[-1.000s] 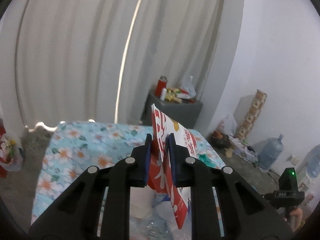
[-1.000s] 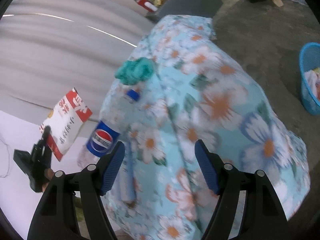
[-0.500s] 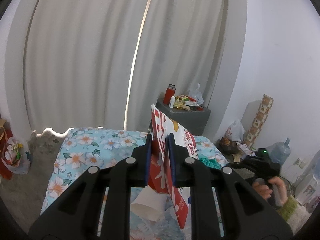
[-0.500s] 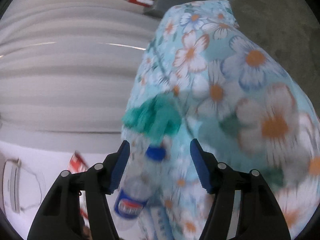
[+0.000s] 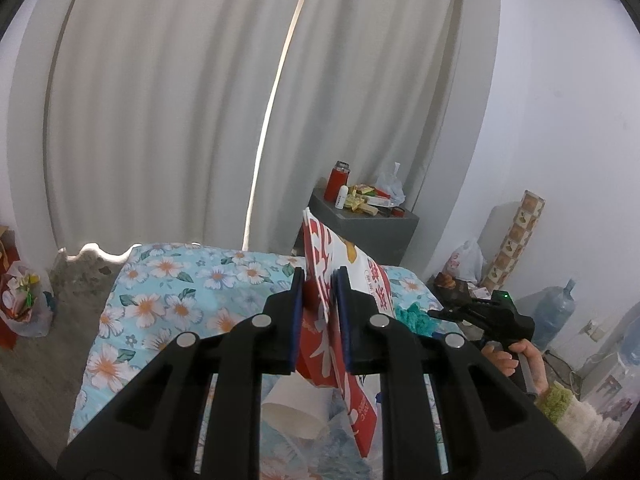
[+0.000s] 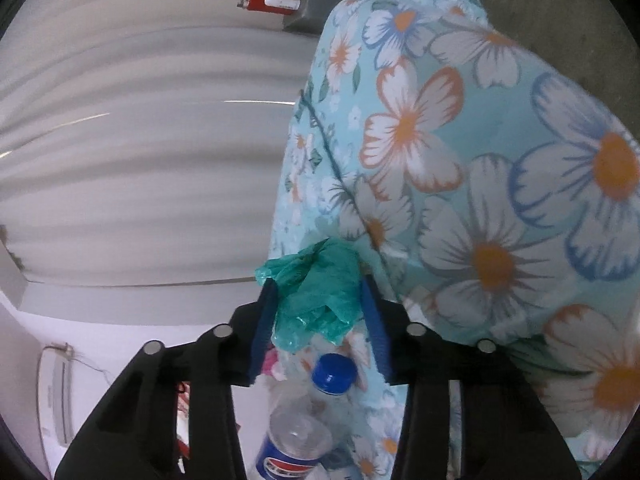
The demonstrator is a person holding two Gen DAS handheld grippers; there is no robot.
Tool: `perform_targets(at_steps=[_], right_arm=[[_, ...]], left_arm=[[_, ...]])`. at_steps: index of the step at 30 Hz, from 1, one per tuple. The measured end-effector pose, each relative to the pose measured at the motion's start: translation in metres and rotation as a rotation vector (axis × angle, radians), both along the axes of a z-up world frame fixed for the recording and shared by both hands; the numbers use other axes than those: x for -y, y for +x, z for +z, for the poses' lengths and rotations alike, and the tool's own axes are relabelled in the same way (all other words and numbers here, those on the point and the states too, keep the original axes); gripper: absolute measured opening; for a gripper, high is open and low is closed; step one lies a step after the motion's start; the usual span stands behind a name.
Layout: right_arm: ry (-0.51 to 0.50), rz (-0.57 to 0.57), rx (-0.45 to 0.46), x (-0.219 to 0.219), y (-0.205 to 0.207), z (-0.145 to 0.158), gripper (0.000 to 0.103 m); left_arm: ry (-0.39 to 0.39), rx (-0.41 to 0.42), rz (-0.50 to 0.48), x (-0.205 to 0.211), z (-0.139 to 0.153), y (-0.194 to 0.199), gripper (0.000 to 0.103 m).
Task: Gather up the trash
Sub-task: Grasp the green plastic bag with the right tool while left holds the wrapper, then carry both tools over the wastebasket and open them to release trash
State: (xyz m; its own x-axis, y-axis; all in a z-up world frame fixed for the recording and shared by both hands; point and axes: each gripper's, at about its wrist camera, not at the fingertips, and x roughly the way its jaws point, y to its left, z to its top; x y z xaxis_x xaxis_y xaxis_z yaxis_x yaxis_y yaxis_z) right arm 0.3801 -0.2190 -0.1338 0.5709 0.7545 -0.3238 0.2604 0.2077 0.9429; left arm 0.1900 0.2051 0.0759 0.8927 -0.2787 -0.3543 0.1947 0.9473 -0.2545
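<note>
My left gripper [image 5: 320,280] is shut on a red and white snack bag [image 5: 340,276] and holds it upright above the floral-covered table [image 5: 168,304]. A paper cup [image 5: 294,420] lies below it. My right gripper [image 6: 320,292] has its jaws around a crumpled green plastic bag [image 6: 316,292] on the floral cloth [image 6: 480,200], pads at each side of it and close to it. An empty Pepsi bottle [image 6: 304,428] with a blue cap lies under this gripper. The right gripper also shows in the left wrist view [image 5: 436,314], beside the green bag [image 5: 412,316].
A grey cabinet [image 5: 368,232] with a red flask [image 5: 336,180] and packets stands past the table against white curtains. Bags, a tile-patterned roll [image 5: 516,240] and a water jug [image 5: 554,312] sit on the floor at the right. A bag [image 5: 24,308] lies on the floor at the left.
My right gripper has moved along the table to the green bag, and its jaws have narrowed around it. My left gripper has tilted up, still holding the snack bag.
</note>
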Motion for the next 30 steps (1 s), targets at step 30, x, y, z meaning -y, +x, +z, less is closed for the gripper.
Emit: perform_targets(at_steps=[30], right_arm=[[0.202,-0.192,0.201,0.068,-0.199,0.034,0.029]], left_arm=[[0.035,0.037,-0.131,0.054,0.018,-0.029,0.013]])
